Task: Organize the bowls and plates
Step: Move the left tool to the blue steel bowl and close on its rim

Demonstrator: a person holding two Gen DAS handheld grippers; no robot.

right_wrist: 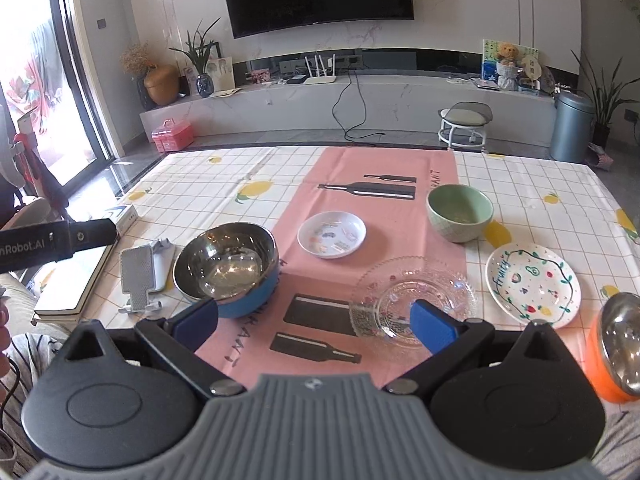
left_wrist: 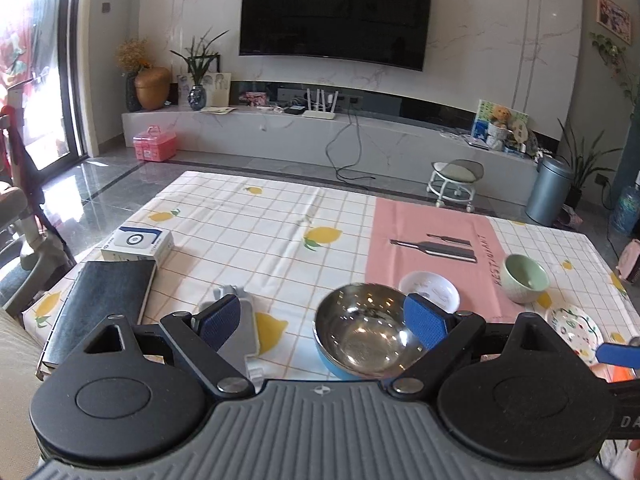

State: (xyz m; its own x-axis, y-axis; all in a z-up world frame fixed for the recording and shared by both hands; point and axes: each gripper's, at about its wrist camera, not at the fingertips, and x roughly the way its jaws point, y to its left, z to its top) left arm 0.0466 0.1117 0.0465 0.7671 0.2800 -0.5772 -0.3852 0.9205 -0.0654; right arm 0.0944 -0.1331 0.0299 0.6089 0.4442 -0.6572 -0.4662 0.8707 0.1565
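Two sets of fingers, both spread wide, neither pinching anything.

Far left of the counter (left_wrist: 280, 208): white-and-blue carton (left_wrist: 138, 243), black notebook (left_wrist: 100, 304) nearer me, then a grey flat plastic gadget (right_wrist: 140, 276) lying just beside the steel bowl.

My left gripper (left_wrist: 322, 322) hangs low over the counter. Its right finger (left_wrist: 425, 322) sits in front of the rim of the round steel bowl with blue outer shell (left_wrist: 360, 332); can't tell if it touches. The left finger overlaps the grey gadget in view. The bowl is upright, straddling the edge of the pink bottle-print mat (right_wrist: 384, 168) and the lemon-check cloth (right_wrist: 192, 184).

Right wrist view, going on rightward: small white round saucer with coloured prints (right_wrist: 332, 234) on the pink mat, beyond and right of the steel bowl, apart from it. My right gripper (right_wrist: 316, 322) hovers over the near part of the mat; its right finger (right_wrist: 434, 330) overlaps the near edge of the clear patterned glass plate (right_wrist: 416, 292), contact unclear. The glass plate lies flat on the mat's right side.

Beyond it: pale green ceramic bowl (right_wrist: 460, 212), upright, at the mat's right edge. Right of the glass plate, on the checked cloth: white plate with painted fruit and "fruity" lettering (right_wrist: 534, 284), near but apart. Far right edge: orange-shelled steel bowl (right_wrist: 618, 344), tilted on its side in view, partly cut off.
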